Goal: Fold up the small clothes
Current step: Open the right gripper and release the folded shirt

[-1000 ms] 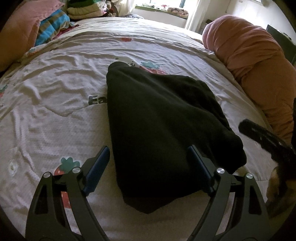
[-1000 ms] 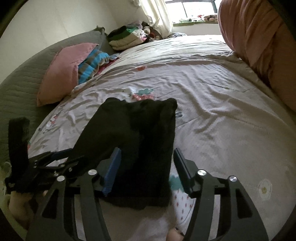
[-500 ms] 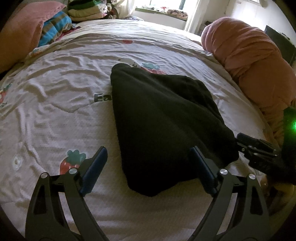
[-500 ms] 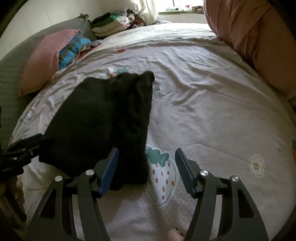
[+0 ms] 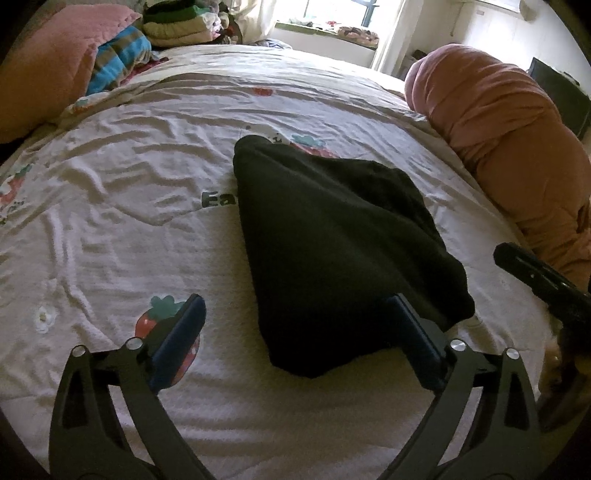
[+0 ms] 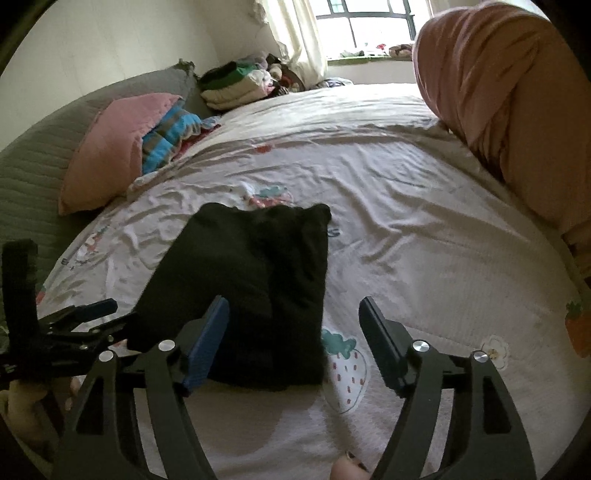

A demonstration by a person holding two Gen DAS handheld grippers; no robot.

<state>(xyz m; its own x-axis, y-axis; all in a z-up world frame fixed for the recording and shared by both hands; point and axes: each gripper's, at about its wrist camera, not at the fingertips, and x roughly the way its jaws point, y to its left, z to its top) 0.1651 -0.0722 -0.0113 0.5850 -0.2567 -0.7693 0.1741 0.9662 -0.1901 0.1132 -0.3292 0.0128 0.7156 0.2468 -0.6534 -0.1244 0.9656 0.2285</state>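
While both grippers' fingers spread wider, empty, black folded garment (image 5: 332, 251) on strawberry-print sheet (image 5: 122, 206), pink pillow (image 6: 107, 147), sunlit window (image 6: 369, 26).

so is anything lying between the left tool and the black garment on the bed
Nothing visible does. The left tool, its jaws opening and gripping nothing, hangs right over the near end of the black garment, which lies on the bedsheet. The pink pillow and folded stack sit far beyond it.

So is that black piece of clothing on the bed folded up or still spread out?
Folded. The black garment lies on the bedsheet as a compact, doubled-over bundle with straight edges, and neither gripper holds it.
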